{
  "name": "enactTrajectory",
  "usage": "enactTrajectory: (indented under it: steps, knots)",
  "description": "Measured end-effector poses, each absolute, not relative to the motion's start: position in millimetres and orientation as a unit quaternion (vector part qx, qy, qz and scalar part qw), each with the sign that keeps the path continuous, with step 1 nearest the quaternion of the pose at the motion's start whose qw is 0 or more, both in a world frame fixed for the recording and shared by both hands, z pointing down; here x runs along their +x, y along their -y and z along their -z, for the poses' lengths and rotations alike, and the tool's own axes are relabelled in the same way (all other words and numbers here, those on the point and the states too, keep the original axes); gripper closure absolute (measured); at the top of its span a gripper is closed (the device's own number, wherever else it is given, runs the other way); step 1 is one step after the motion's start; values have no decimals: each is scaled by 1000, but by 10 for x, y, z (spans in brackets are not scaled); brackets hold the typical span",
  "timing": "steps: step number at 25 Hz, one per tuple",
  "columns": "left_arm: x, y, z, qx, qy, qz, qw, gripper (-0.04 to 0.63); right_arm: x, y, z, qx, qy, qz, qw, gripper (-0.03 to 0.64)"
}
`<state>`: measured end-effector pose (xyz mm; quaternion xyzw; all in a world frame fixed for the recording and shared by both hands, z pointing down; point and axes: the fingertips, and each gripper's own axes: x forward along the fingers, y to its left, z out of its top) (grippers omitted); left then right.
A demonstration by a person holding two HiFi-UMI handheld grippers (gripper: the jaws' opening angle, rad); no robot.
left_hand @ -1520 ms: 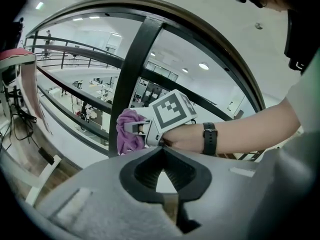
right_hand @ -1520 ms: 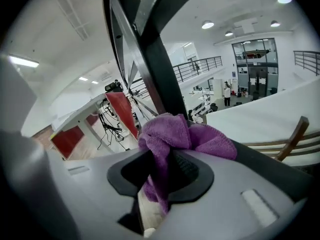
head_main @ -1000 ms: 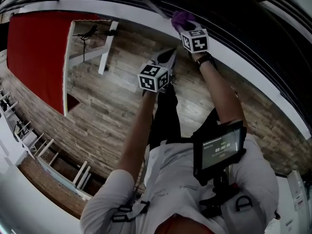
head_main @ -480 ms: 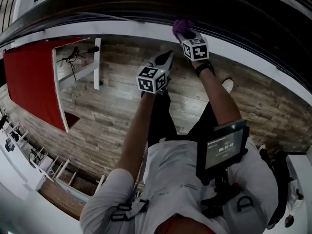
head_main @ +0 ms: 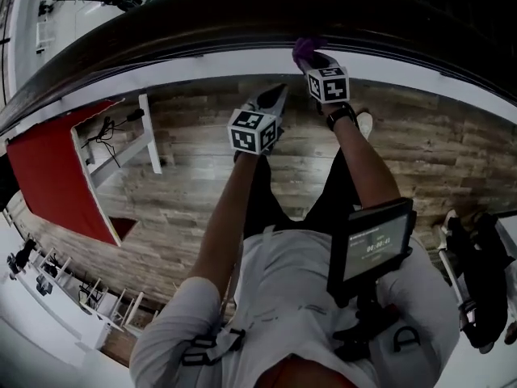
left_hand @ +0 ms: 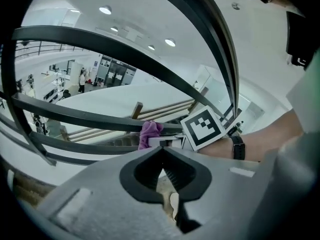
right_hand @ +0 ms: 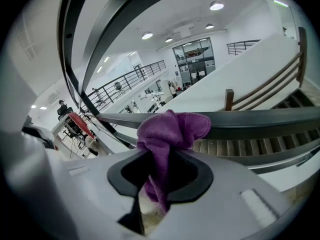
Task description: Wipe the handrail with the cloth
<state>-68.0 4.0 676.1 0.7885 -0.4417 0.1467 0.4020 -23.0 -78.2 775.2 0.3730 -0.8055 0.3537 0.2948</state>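
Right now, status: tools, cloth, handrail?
Right tool shut on purple cloth, cloth against handrail. Left tool shut, empty, back from the handrail. No obstruction seen along it.

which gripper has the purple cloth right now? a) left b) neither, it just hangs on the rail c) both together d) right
D: in the right gripper view the purple cloth is pinched between the jaws of the right gripper, up at the handrail, while the left gripper has its jaws closed on nothing.
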Motion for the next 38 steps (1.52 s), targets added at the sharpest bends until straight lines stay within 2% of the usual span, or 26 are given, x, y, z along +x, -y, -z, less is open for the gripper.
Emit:
enactTrajectory:
  steps: [10,19,24,30,38]
  knots:
    - [303,114,-6707,832,359,-179,384,594,1113,896,-7762,474,751,-380,258,518]
    - [1141,192,-6830,853,311,-191,373,595,2258,1013,-7787,524,720,-379,253,518]
    - [1783,274,-6904,862,289,-196,367,595,2863,1087,-7770,539,712,-379,242,518]
    - [2626,429,-6842,870,273,-171,373,595,3812,1179,-7767,563,696,-378,238,518]
    - [3877,644,-6917,884,242,-188,354,594,5177,1323,-7827,589,680,-359,249,518]
